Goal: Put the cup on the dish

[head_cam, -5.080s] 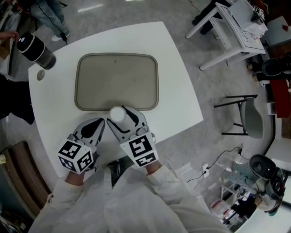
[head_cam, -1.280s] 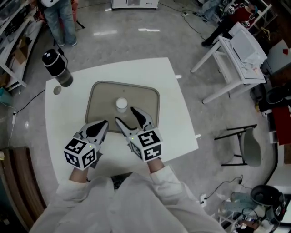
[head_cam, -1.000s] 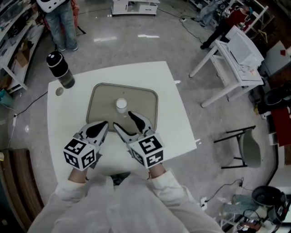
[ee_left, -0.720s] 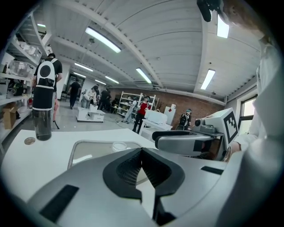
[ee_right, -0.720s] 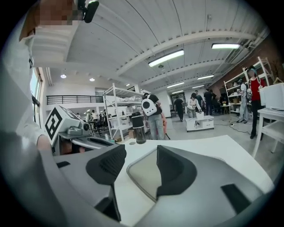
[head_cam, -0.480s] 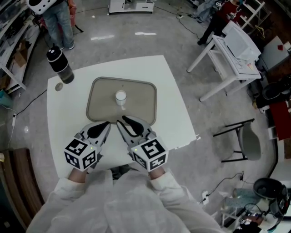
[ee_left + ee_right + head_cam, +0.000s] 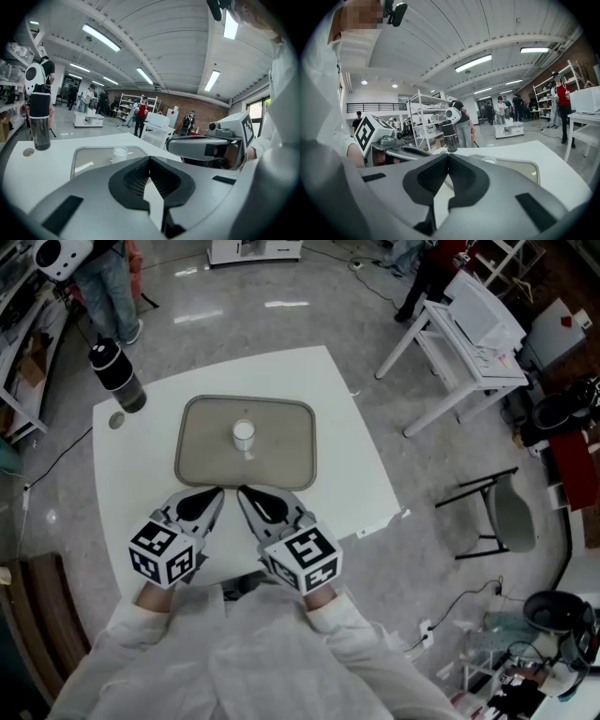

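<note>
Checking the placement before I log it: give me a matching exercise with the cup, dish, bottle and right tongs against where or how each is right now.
Things:
1. cup
2. dish
3. bottle
4. right tongs

Place or state:
A. at the far left corner of the table
B. shut and empty, on the near side of the dish
C. upright on the dish
D. flat on the middle of the table

Pairs: 1-C, 2-D, 3-A, 4-B. The right tongs have just been closing, with nothing between them.

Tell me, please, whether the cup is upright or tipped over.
Upright: the cup stands on the dish, its round rim facing up.
</note>
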Demonstrator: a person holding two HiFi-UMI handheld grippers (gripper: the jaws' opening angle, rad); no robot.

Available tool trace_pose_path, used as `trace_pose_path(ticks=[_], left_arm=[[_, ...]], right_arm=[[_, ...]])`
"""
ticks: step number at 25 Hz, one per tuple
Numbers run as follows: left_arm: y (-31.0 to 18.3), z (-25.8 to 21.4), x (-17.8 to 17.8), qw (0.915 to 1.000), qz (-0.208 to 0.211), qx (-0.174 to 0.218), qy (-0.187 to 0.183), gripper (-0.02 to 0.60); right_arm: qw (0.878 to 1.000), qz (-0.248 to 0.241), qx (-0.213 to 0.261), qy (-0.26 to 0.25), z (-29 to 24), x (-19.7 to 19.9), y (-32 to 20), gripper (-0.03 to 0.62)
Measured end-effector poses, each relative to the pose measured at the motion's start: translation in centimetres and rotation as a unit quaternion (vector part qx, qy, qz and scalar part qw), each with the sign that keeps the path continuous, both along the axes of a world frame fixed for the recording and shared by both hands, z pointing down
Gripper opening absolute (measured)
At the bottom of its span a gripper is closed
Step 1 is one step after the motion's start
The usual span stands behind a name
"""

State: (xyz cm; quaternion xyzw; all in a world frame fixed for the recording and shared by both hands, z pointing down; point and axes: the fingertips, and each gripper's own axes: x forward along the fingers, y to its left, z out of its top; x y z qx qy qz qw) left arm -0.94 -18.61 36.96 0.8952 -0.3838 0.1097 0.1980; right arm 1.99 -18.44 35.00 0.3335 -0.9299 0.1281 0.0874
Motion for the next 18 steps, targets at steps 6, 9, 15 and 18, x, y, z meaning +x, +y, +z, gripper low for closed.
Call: trace_pose_path(ticks=[6, 9, 15, 18], left_arm=[[0.2, -0.3, -0.2, 0.9999, 0.005, -0.001, 0.010, 0.008], [0.3, -0.4, -0.3, 0.9999, 0.009, 0.000, 0.012, 0.008], [0.4, -0.4, -0.3, 0.9998, 0.013, 0.001, 0.014, 0.008], [0.4, -0.5, -0.4, 0.9998, 0.014, 0.001, 0.015, 0.008]], right_arm=[[0.999, -0.018, 0.013, 0.028, -0.3, -0.5, 0.3, 0.014], [0.999, -0.025, 0.007, 0.035, 0.1, -0.6, 0.2, 0.014], [0.999, -0.034, -0.011, 0.038, 1.0, -0.5, 0.1, 0.014], [0.999, -0.035, -0.009, 0.040, 0.9, -0.6, 0.1, 0.014]])
